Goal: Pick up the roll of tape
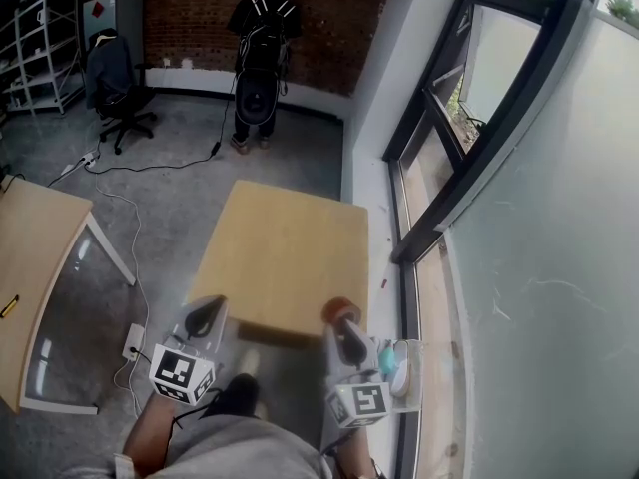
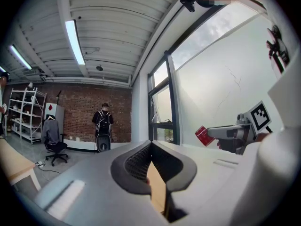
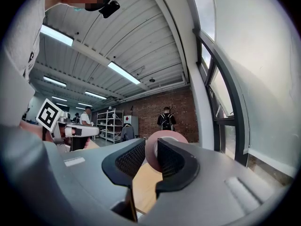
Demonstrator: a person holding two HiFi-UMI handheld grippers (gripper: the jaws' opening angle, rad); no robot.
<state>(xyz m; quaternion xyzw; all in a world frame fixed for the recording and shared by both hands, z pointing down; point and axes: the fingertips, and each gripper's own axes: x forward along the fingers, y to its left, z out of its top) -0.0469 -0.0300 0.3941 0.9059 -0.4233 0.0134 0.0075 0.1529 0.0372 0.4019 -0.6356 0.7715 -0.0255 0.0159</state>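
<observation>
Reddish-brown roll of tape [image 3: 151, 155] is sitting clamped in your right gripper's [image 3: 150, 147] jaws; your left gripper's [image 2: 150, 146] jaws are meeting, empty. Loosening is risking a drop onto the light wooden desk [image 1: 280, 252].

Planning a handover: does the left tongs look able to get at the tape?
Probably yes. The tape sits in the right tongs, beside the left tongs, with nothing between them; the left jaws look shut and must open first.
</observation>
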